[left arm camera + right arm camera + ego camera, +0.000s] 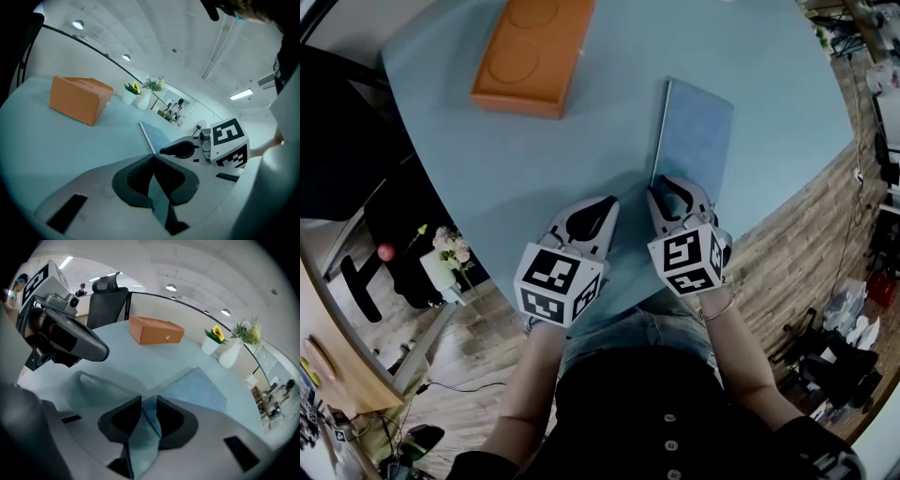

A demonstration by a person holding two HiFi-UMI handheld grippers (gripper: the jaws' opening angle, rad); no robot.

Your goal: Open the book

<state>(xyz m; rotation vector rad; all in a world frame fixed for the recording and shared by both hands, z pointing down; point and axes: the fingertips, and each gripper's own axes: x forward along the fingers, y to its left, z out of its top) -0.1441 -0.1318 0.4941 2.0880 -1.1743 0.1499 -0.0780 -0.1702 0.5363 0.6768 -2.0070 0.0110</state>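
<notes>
While the blue book (pixel 694 131) lies closed on the table (pixel 487 178), the right gripper (pixel 148 400) pinches its near corner, apparently to lift the cover; the left gripper (pixel 153 156) sits alongside, jaws pressed together, empty.

Cool, even light from ceiling lamps (pixel 78 24), soft shadows on the table (pixel 769 94), strong fisheye curvature, dark corners.
</notes>
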